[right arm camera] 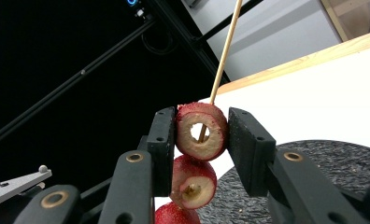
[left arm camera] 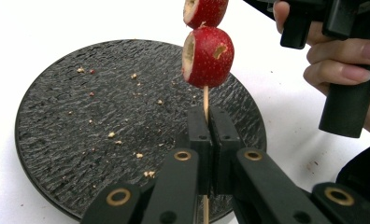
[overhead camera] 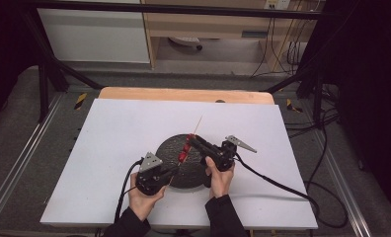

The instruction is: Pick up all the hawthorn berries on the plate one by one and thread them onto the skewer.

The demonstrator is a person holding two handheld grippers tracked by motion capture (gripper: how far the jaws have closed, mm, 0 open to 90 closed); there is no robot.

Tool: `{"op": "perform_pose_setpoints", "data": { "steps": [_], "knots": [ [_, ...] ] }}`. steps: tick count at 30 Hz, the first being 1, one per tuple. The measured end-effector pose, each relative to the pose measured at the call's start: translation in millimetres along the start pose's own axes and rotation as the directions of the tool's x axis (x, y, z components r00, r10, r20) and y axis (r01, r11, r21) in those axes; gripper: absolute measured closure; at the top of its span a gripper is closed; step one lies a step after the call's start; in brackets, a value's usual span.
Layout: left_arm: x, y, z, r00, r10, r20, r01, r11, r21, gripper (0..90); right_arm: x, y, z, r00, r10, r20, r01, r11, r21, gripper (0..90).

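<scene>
White table (overhead camera: 109,148) seen under dark textured round plate (overhead camera: 170,148), set near centre, crumbs scattered on it. Left gripper (left arm camera: 206,122) clamped shut on near end of wooden skewer (left arm camera: 205,99), held slanting above plate. Right gripper (right arm camera: 201,133) closed around topmost cored red fruit piece (right arm camera: 202,132), skewer passing through its hole. Three fruit pieces judged threaded already; top piece not yet pushed against the second (right arm camera: 193,183). Far skewer length left bare.
</scene>
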State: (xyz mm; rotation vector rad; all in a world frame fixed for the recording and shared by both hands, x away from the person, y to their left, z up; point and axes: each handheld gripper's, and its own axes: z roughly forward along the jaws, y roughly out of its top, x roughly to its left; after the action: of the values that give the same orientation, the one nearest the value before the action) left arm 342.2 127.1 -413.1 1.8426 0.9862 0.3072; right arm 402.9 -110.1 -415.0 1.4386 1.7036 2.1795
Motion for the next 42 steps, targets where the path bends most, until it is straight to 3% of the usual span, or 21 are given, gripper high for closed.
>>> {"op": "perform_pose_setpoints", "data": {
  "steps": [4, 11, 17, 23, 25, 28, 32, 37, 42],
  "knots": [
    [0.0, -0.3, -1.5, 1.0000, -0.001, 0.010, 0.001, 1.0000, -0.003, 88.4, -0.2, 2.4, -0.8, 0.9999, -0.014, -0.001, 0.014, 1.000, 0.014, 62.1],
    [5.3, -3.3, -5.1, 1.0000, -0.004, 0.000, 0.004, 1.0000, 0.004, 88.4, 2.0, 11.9, -6.8, 0.9967, -0.078, 0.023, 0.076, 0.995, 0.060, 51.4],
    [11.3, -6.8, -8.9, 0.9999, 0.001, -0.012, -0.001, 0.9999, 0.012, 88.5, -1.1, 19.9, -13.3, 0.9880, -0.148, 0.044, 0.140, 0.979, 0.151, 33.8],
    [14.7, -8.5, -11.7, 1.0000, 0.003, -0.009, -0.003, 0.9997, 0.026, 88.4, -10.1, 25.6, -22.7, 0.9689, -0.239, 0.063, 0.215, 0.941, 0.262, 18.4],
    [15.1, -8.3, -12.9, 0.9999, 0.011, -0.010, -0.011, 0.9995, 0.028, 88.4, -14.5, 26.2, -27.6, 0.9556, -0.287, 0.065, 0.256, 0.920, 0.298, 14.6],
    [15.1, -8.7, -13.5, 0.9998, 0.020, -0.008, -0.020, 0.9992, 0.035, 88.4, -19.4, 25.3, -35.2, 0.9413, -0.328, 0.079, 0.284, 0.896, 0.342, 10.2],
    [14.8, -9.2, -13.7, 0.9993, 0.038, -0.004, -0.038, 0.9981, 0.048, 88.4, -29.7, 23.2, -46.7, 0.9322, -0.351, 0.089, 0.289, 0.870, 0.400, 6.2],
    [16.0, -7.4, -14.8, 0.9989, 0.047, 0.002, -0.047, 0.9970, 0.062, 88.4, -41.8, 20.0, -63.5, 0.9132, -0.393, 0.109, 0.305, 0.835, 0.458, 3.0],
    [19.9, -5.8, -15.5, 0.9996, 0.030, 0.002, -0.030, 0.9964, 0.080, 88.4, -51.6, 14.5, -79.9, 0.8951, -0.432, 0.112, 0.324, 0.802, 0.502, 0.8]
  ]
}}
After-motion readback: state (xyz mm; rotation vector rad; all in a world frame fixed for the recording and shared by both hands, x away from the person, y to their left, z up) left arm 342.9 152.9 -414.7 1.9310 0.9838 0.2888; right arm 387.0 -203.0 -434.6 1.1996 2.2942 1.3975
